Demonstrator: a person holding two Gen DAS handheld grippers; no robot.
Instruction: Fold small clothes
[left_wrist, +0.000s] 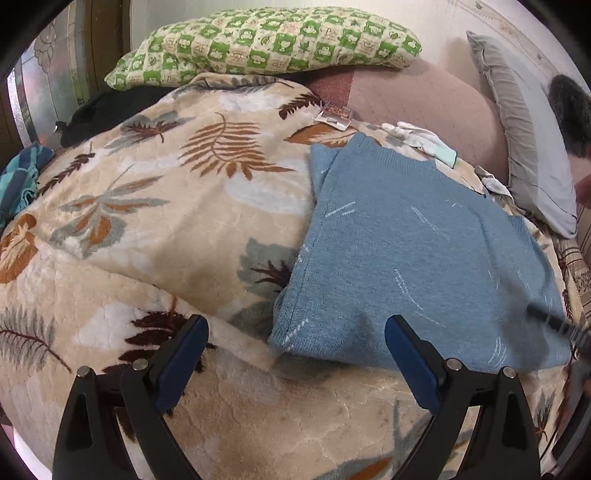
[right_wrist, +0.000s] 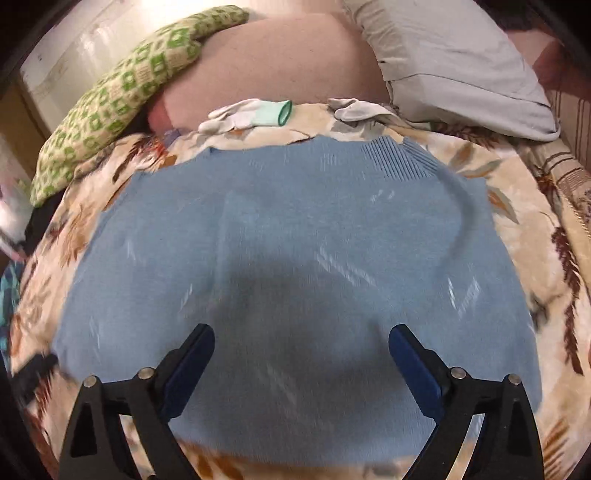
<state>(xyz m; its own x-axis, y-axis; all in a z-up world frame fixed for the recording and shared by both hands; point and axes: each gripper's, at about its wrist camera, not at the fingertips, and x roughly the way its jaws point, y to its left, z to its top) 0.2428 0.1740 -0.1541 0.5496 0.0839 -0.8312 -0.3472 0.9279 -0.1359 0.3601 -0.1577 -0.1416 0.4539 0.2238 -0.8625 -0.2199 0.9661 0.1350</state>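
On leaf-print blanket (left_wrist: 147, 229), blue sweater (right_wrist: 295, 240) beside pillows (left_wrist: 266, 40).

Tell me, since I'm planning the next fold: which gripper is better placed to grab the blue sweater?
Probably the right gripper: open, directly over the blue sweater. The left gripper, also open, sits over the leaf-print blanket at the sweater's corner.

One sweater (right_wrist: 295, 258), two gloves (right_wrist: 251, 112), perhaps four pillows (left_wrist: 266, 40).
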